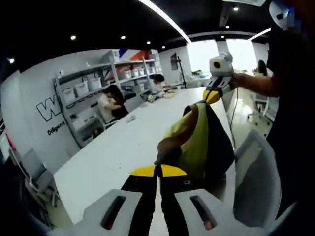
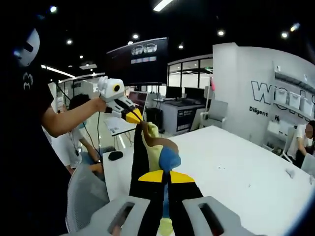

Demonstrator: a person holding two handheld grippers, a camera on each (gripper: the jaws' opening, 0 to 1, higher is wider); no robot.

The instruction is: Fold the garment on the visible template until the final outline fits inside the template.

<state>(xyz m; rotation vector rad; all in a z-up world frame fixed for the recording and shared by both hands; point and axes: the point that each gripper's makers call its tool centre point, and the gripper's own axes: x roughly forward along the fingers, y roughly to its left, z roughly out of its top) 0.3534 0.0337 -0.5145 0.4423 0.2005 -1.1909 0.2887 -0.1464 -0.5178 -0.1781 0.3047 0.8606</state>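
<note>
- While you hold both tools up above the long white table (image 1: 123,147), the garment (image 1: 199,140) hangs between them, lifted off the surface and stretched from one tool to the other.
- In the left gripper view, your left gripper (image 1: 158,172) has its yellow-tipped jaws pressed together on a bunched brown and yellow edge of the garment; the cloth runs up and away from the tips, yellow-green on one side and dark navy on the other.
- At the far end of that cloth, your right gripper (image 1: 212,94) pinches the top of the garment, with your hand (image 1: 239,79) wrapped round its grip.
- In the right gripper view, your right gripper (image 2: 166,178) is clamped on the garment (image 2: 147,152): a blue fold bulges just above the tips and a strip of cloth shows in the slit between the jaws.
- From there the fabric, dark with a pale yellow panel and a brown band, rises to your left gripper (image 2: 134,117), which grips its upper end.
- A grey mesh chair (image 1: 256,182) stands beside the table edge, close under the hanging cloth.
- Shelving with white bins (image 1: 93,93) lines the far wall, and seated people (image 1: 110,103) work at the far end of the table.
- I cannot pick out any template on the table.
</note>
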